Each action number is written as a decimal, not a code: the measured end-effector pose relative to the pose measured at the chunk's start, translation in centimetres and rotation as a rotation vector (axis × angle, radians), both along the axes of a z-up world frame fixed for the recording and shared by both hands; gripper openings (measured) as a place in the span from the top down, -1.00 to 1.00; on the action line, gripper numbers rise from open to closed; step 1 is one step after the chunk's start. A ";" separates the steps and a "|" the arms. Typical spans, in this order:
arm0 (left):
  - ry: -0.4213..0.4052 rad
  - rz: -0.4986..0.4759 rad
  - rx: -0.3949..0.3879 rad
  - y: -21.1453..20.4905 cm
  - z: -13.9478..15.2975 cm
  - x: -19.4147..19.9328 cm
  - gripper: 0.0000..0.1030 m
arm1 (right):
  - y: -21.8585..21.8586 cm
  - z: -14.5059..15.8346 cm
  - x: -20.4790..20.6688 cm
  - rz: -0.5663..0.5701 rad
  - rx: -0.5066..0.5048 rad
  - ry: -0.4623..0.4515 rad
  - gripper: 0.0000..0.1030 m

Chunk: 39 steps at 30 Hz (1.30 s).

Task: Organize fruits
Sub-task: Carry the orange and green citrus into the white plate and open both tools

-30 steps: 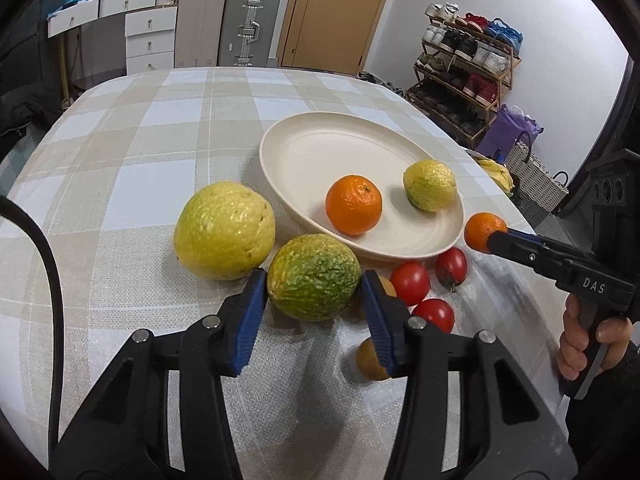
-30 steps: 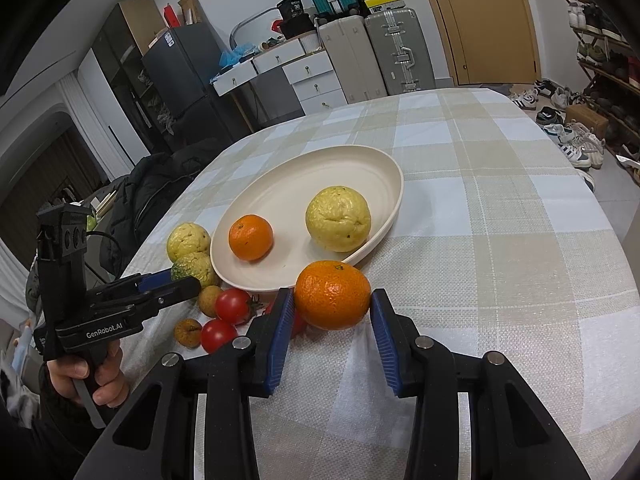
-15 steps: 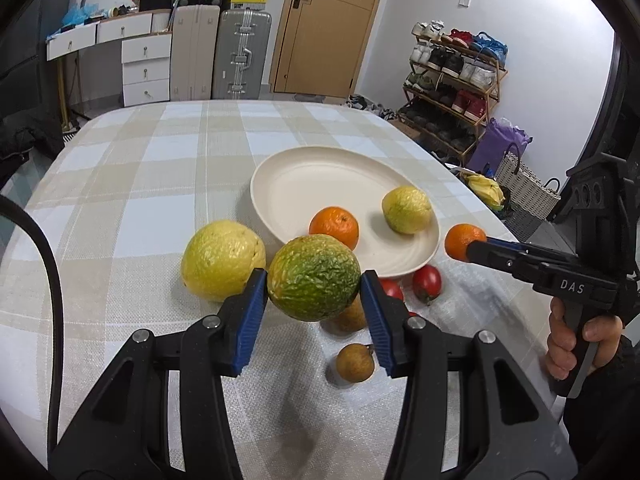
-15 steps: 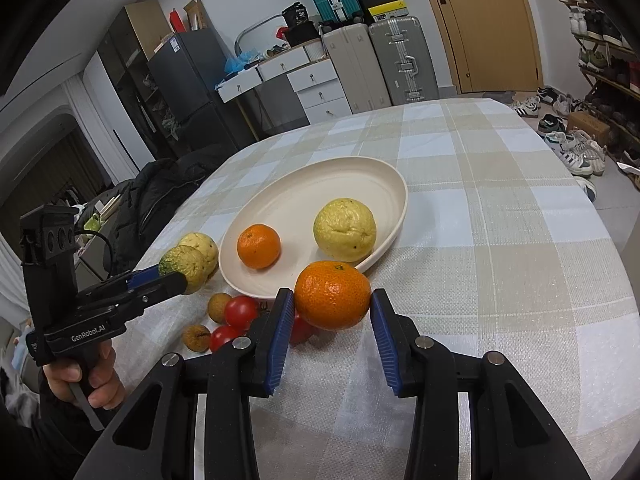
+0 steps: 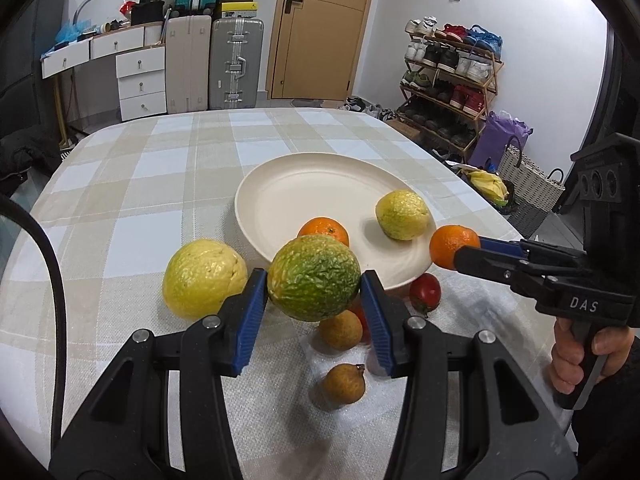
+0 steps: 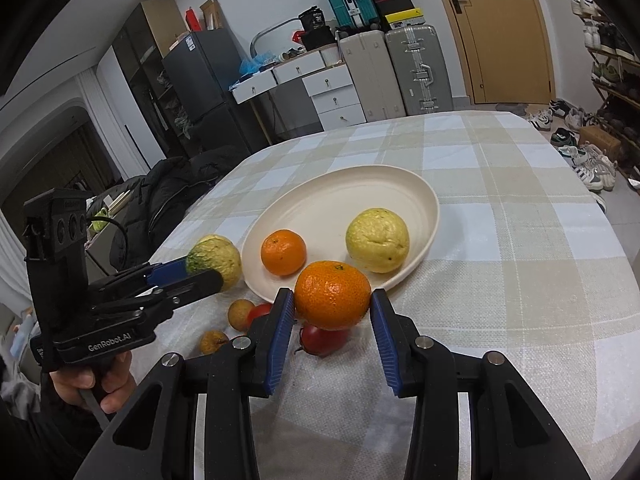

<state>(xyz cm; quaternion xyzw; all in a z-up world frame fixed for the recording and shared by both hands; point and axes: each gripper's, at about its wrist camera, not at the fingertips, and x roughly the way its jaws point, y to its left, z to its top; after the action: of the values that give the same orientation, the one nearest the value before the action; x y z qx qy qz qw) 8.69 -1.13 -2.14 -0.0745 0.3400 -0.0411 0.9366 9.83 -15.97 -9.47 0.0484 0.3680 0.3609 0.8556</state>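
My left gripper (image 5: 314,280) is shut on a wrinkled green-yellow citrus (image 5: 314,278) and holds it above the checked cloth, just short of the cream plate (image 5: 296,192). My right gripper (image 6: 332,308) is shut on an orange (image 6: 333,295), held in the air near the plate (image 6: 340,192) front rim. On the plate lie a second orange (image 5: 326,230) (image 6: 283,252) and a pale yellow citrus (image 5: 402,215) (image 6: 378,240). A larger yellow citrus (image 5: 204,278) rests on the cloth to the left of the plate.
Red tomatoes (image 5: 425,290) (image 6: 320,340) and two small brown fruits (image 5: 344,384) (image 6: 240,311) lie on the cloth before the plate. A hand (image 5: 576,360) holds the right gripper handle. Suitcases, drawers and a shoe rack (image 5: 448,76) stand beyond the table.
My left gripper has lifted the green-yellow citrus off the cloth; the brown fruits beneath it have come into view. The right gripper with its orange has hardly moved.
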 end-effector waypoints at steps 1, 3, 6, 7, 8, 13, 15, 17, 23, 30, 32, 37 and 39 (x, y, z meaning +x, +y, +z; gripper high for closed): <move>0.003 0.003 -0.001 0.0 -0.1 0.2 0.13 | 0.2 0.0 0.1 0.003 0.000 0.000 0.22; 0.003 0.007 -0.009 0.2 -0.1 0.6 0.13 | 0.7 0.1 0.2 0.011 -0.006 0.000 0.22; 0.007 0.004 -0.010 0.1 0.0 1.1 0.13 | 1.4 0.0 0.6 0.016 -0.021 -0.001 0.22; 0.009 0.003 -0.005 0.0 0.0 1.3 0.13 | 1.6 0.0 0.8 0.016 -0.024 -0.001 0.22; 0.011 0.002 -0.002 -0.1 0.1 1.6 0.13 | 1.7 0.0 1.1 0.014 -0.025 0.003 0.22; 0.020 -0.011 0.006 -0.6 0.0 2.5 0.13 | 2.2 -0.2 2.1 0.018 -0.018 0.032 0.22; 0.021 -0.014 0.006 -0.7 -0.1 2.9 0.13 | 2.4 -0.3 2.4 0.024 -0.017 0.043 0.22; 0.026 -0.020 0.005 -0.8 -0.2 3.3 0.13 | 2.4 -0.5 2.8 0.021 -0.023 0.055 0.22; 0.042 -0.023 0.019 -1.2 -0.7 4.3 0.13 | 2.4 -0.6 3.7 0.003 -0.035 0.052 0.22; 0.061 -0.015 0.034 -1.3 -1.3 5.6 0.13 | 2.2 -0.2 4.8 -0.019 -0.030 0.049 0.22; 0.063 -0.008 0.036 -1.1 -1.4 6.0 0.13 | 2.1 -0.2 5.1 -0.021 -0.023 0.051 0.22; 0.056 0.014 0.060 -0.8 -1.4 7.1 0.13 | 2.4 -0.2 5.4 -0.030 -0.025 0.045 0.22; 0.052 0.026 0.070 -0.6 -1.4 7.4 0.13 | 2.7 -0.3 5.2 -0.031 -0.040 0.040 0.22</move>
<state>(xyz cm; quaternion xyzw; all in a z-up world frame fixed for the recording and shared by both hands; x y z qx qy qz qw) 16.13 -1.75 -3.54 -0.0472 0.3643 -0.0151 0.9300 15.06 -13.26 -9.75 0.0441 0.3914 0.3391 0.8543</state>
